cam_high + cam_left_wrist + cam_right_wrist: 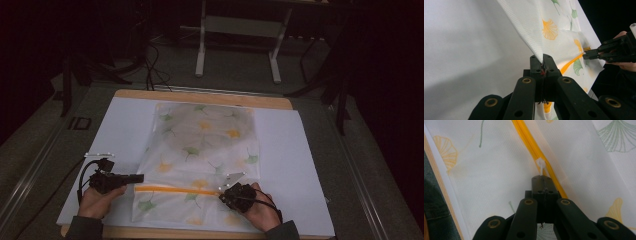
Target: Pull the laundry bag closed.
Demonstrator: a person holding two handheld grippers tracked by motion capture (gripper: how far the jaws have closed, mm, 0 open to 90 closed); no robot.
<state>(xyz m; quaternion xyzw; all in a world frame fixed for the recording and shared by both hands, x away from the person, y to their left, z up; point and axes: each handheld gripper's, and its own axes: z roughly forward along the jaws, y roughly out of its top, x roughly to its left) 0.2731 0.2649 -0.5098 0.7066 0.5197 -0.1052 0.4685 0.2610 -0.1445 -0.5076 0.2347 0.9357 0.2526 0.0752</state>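
A white mesh bag (pixel 205 145) printed with green and orange leaves lies on the table, its orange zipper (pixel 175 190) running across the near part. My left gripper (pixel 141 178) is shut on the bag's left edge by the zipper's end; in the left gripper view its jaws (pixel 543 58) pinch the fabric (pixel 544 25) and lift it a little. My right gripper (pixel 222 195) sits at the zipper's right part. In the right gripper view, my right gripper (pixel 543 178) is shut on the white zipper pull (pixel 540 166), on the orange zipper (pixel 526 140).
A white sheet (pixel 125 130) covers the wooden table (pixel 200 96), whose near edge runs just below both hands. Beyond the table stand a white frame's legs (pixel 200 60) and cables (pixel 152 65) on a dark floor.
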